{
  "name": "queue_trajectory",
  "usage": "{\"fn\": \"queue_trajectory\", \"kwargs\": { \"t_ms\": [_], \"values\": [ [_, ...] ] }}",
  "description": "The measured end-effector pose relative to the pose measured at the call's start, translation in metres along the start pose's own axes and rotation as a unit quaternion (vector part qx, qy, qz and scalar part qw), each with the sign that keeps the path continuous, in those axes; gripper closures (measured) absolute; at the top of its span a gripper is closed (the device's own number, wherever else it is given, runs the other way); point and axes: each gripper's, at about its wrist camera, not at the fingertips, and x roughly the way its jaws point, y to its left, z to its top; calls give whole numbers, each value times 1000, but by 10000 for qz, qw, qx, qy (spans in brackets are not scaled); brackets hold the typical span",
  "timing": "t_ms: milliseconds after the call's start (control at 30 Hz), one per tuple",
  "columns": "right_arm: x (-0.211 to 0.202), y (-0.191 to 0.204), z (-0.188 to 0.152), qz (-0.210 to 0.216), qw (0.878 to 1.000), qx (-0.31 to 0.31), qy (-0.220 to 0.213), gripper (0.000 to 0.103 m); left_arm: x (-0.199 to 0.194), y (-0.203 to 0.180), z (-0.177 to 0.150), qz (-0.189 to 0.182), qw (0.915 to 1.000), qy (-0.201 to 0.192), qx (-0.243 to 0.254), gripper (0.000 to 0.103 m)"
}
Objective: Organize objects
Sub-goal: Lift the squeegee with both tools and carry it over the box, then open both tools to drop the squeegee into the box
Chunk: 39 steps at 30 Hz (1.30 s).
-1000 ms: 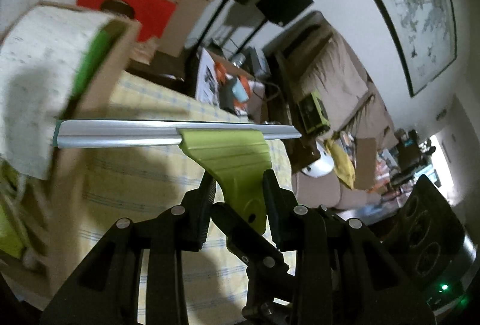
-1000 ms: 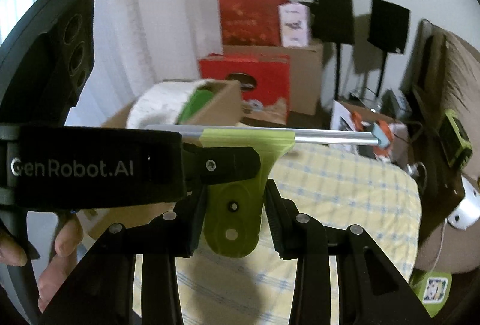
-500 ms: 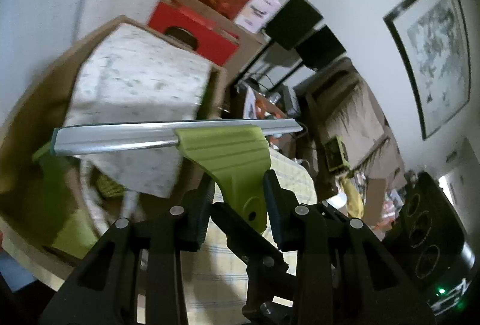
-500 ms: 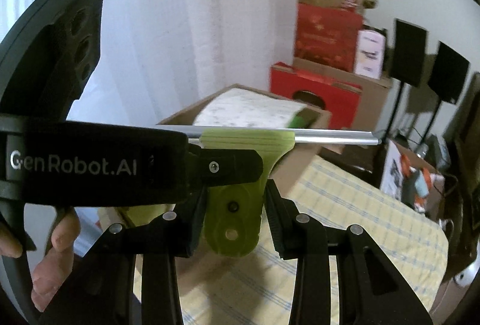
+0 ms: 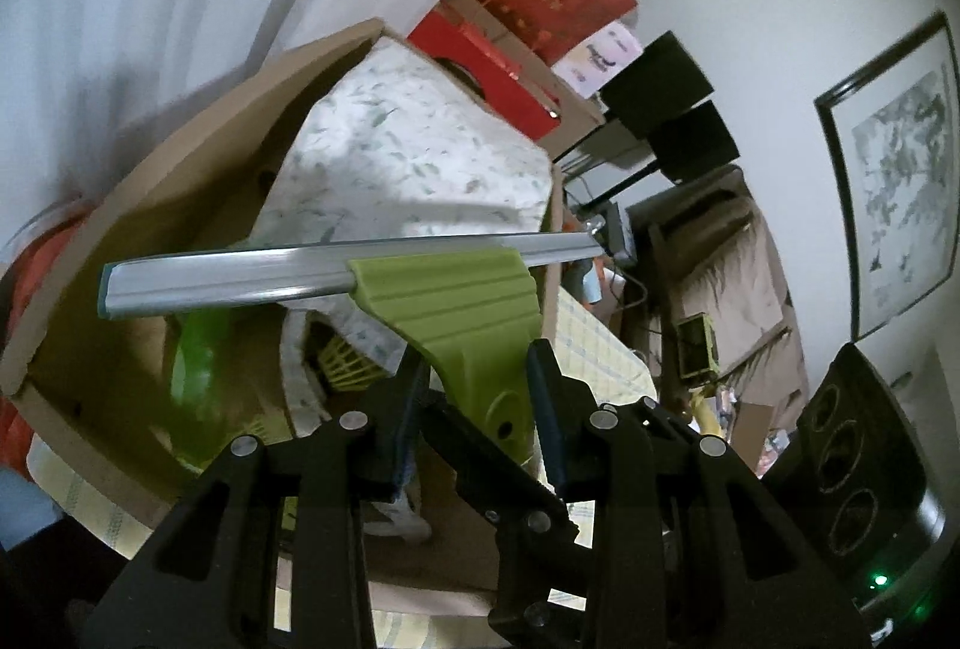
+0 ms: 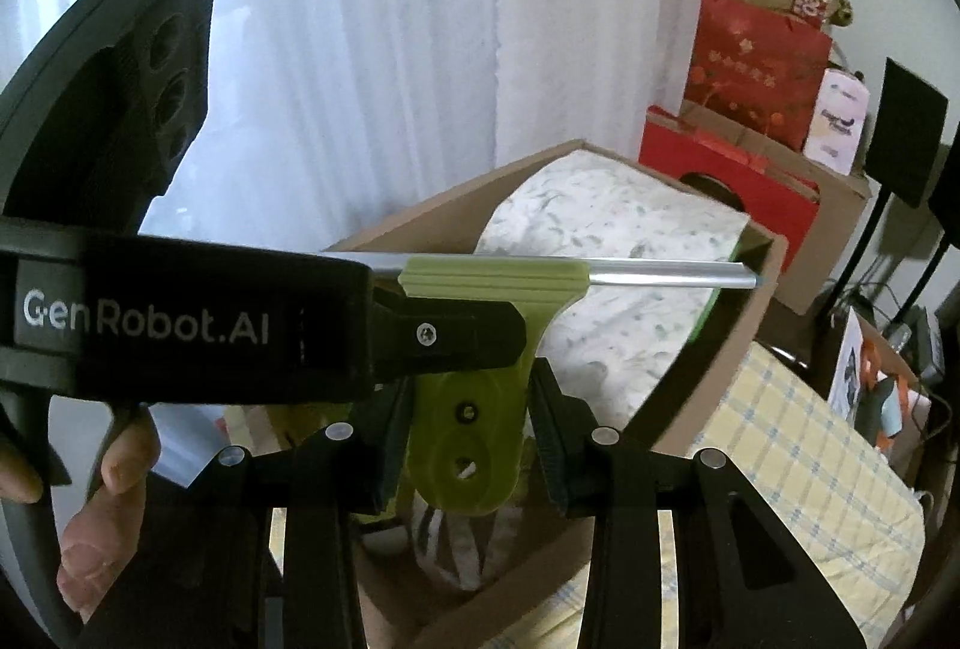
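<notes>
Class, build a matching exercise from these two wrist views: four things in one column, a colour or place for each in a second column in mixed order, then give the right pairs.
Things:
1. squeegee
2. patterned bundle
3. cardboard box
4. framed picture

Descriptions:
A. hangs on the wall
B. brown, standing on the checked cloth
C. green handle, silver blade, gripped by both pairs of jaws
D. white with grey-green flecks, sticking out of the box

Pairs: 1-C, 2-D, 3-B, 4-A
</notes>
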Motion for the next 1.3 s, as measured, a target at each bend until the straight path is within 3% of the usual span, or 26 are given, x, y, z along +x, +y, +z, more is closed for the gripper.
{"fn": "queue_trajectory", "kwargs": {
  "t_ms": [300, 567, 800, 1067, 1200, 1300],
  "values": [
    [24, -3, -7, 47, 9996, 181, 208, 65, 18, 16, 1, 170, 9995, 284, 11, 71],
    [36, -1, -11, 66, 9989, 218, 401, 64, 28, 31, -1, 262, 9979, 568, -150, 64],
    [16, -6, -12, 59, 9991, 348, 214, 53, 21, 36, -4, 368, 9977, 549, -166, 54],
    [-25, -29, -23, -41, 9961, 875, -139, 46, 1, 23, -4, 680, 9969, 314, 236, 41],
    [-45, -37, -34, -353, 9936, 1053, -202, 41, -6, 8, -11, 976, 9927, 174, 682, 37],
    [-60, -42, -43, -495, 9910, 1209, -290, 36, -11, -5, -19, 1135, 9882, 14, 1023, 28]
  ]
}}
